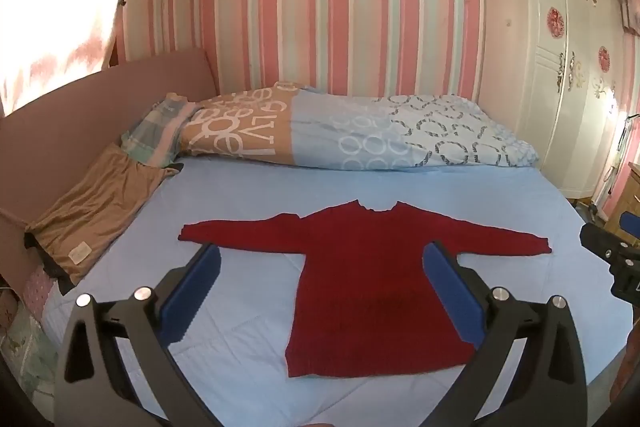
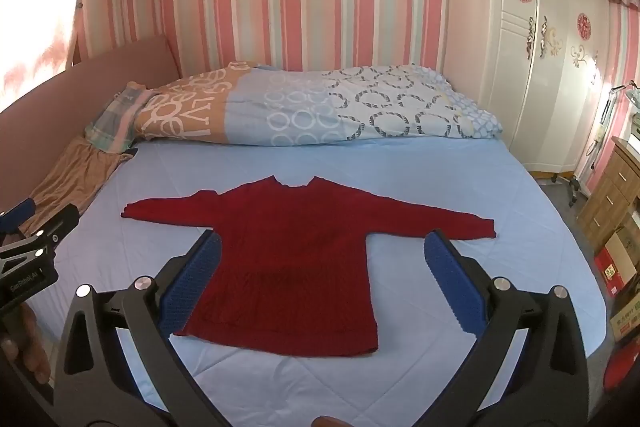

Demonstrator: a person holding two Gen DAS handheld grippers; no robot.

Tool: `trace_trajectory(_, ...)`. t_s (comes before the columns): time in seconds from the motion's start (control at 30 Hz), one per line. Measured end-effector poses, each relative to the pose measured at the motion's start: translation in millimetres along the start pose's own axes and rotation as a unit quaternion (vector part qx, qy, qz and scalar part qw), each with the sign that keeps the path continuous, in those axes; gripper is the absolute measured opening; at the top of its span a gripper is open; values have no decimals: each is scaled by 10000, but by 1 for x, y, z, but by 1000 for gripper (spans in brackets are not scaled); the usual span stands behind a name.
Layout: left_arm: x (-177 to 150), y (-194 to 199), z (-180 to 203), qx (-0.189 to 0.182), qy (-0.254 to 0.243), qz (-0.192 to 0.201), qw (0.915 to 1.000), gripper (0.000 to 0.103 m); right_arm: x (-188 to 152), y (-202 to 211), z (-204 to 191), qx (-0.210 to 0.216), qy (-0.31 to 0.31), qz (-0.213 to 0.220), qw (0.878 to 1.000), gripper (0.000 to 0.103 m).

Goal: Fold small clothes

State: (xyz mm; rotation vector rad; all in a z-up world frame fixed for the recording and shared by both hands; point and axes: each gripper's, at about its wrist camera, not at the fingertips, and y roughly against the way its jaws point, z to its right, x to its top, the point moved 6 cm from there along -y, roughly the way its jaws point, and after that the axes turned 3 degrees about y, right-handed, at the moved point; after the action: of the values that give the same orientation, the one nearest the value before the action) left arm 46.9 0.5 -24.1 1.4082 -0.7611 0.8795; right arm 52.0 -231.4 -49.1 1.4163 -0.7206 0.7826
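Between the wide-open, empty jaws of my left gripper (image 1: 322, 275) at the bottom of the left wrist view, I see the red sweater (image 1: 360, 287) flat on the blue sheet (image 1: 520, 195), sleeves running left to right, hem nearest, its body toward the right jaw. Seen from the right wrist view, my right gripper (image 2: 322, 271) is equally released and empty, the sweater's body lying toward its left jaw, so I judge each gripper is nearer its own sleeve.

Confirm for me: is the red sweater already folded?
No, the red sweater lies flat on the blue sheet with both sleeves spread out to the sides and its hem toward the camera.
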Motion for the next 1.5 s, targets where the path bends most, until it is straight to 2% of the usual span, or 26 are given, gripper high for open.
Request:
trace_trajectory(0.17,-8,-8,-11,-114,63,-95,9999,101,0,0,-1,-2,12,1,10000,100)
trace_trajectory(1.5,-12,-16,-15,-97,81,-131,9998,101,-6,-4,13,19,-48,-72,10000,100)
